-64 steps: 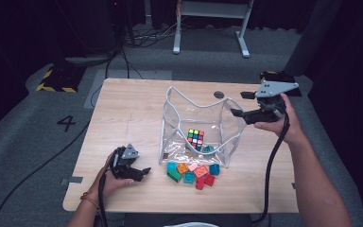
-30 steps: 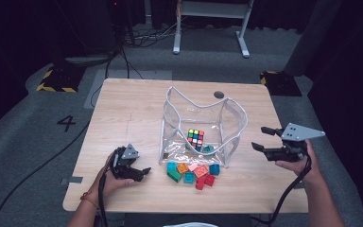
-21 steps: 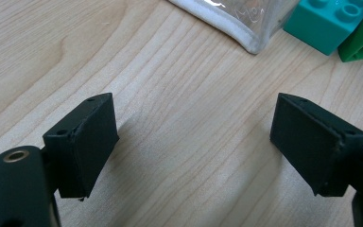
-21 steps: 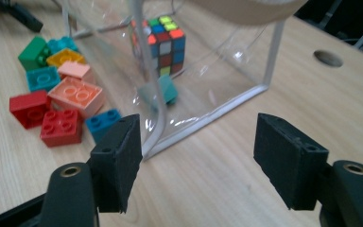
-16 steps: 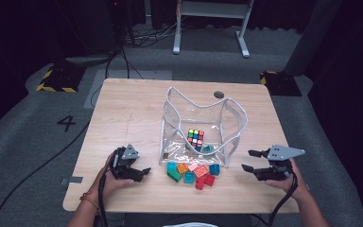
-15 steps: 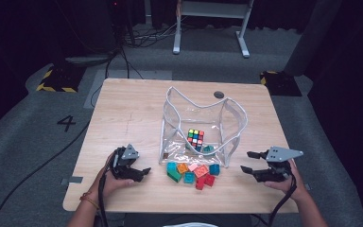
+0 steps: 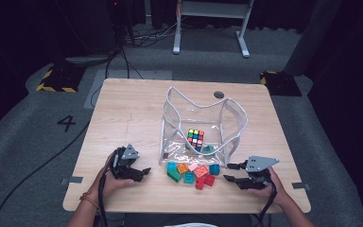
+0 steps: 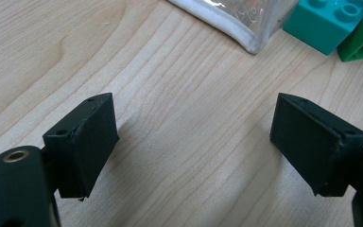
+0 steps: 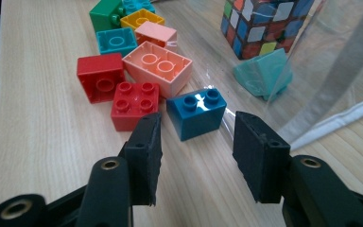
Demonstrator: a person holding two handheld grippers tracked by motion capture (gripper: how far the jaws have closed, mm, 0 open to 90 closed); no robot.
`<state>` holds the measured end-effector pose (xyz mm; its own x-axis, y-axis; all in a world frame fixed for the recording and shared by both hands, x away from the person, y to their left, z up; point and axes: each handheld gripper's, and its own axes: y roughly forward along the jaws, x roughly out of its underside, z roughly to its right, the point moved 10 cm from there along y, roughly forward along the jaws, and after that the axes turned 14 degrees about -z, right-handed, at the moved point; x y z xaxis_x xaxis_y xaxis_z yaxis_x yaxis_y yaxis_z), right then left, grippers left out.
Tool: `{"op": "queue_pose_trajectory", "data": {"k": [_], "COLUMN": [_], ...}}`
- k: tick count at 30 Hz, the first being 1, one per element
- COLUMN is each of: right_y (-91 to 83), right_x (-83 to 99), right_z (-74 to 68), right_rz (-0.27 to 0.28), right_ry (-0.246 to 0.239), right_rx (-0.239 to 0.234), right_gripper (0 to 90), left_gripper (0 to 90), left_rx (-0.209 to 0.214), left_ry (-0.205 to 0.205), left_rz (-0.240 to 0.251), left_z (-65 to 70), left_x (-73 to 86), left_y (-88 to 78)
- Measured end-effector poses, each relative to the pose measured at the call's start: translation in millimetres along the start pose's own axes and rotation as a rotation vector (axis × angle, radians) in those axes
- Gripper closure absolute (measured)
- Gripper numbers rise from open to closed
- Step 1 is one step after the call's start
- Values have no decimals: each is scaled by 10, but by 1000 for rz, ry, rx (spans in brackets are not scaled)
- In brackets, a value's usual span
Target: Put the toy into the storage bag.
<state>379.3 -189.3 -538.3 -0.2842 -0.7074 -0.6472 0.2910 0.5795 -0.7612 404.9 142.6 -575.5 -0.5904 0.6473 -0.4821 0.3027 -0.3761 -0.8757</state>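
Resting low over the smooth wooden table (image 7: pixel 132 109), the right gripper (image 9: pixel 196 153) points at a small blue plastic brick (image 9: pixel 196 112) with two round bumps on top. Its flat black jaws have just been closing, but they are apart, and the blue brick sits just past them, not touched. Beside this brick lie a red brick (image 9: pixel 134 105), a pink hollow one (image 9: pixel 157 66) and more shiny blocks. Behind them stands a floppy see-through bag (image 7: pixel 203 125) with a white edge, holding a squared puzzle cube (image 9: pixel 260 26). The left gripper (image 8: pixel 194 142) sits near the bag's corner, jaws spread wide over bare wood grain.
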Motion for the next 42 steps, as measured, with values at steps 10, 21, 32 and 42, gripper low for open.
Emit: {"op": "queue_pose_trajectory", "data": {"k": [10, 21, 32, 42], "right_y": [254, 371, 368, 303], "right_x": [-115, -180, -167, -128], "right_z": [46, 76, 3, -14], "right_rz": [-14, -25, -33, -26], "right_ry": [-5, 0, -28, -41], "right_rx": [-17, -20, -45, -62], "right_gripper": [463, 473, 588, 596], "left_gripper": [157, 158, 157, 157], "left_rx": [-2, -1, -1, -1], "left_ry": [0, 1, 1, 0], "left_rz": [1, 0, 0, 1], "left_z": [-2, -3, -3, -2], "left_x": [-1, -1, -1, -1], "left_y": [0, 0, 0, 0]}}
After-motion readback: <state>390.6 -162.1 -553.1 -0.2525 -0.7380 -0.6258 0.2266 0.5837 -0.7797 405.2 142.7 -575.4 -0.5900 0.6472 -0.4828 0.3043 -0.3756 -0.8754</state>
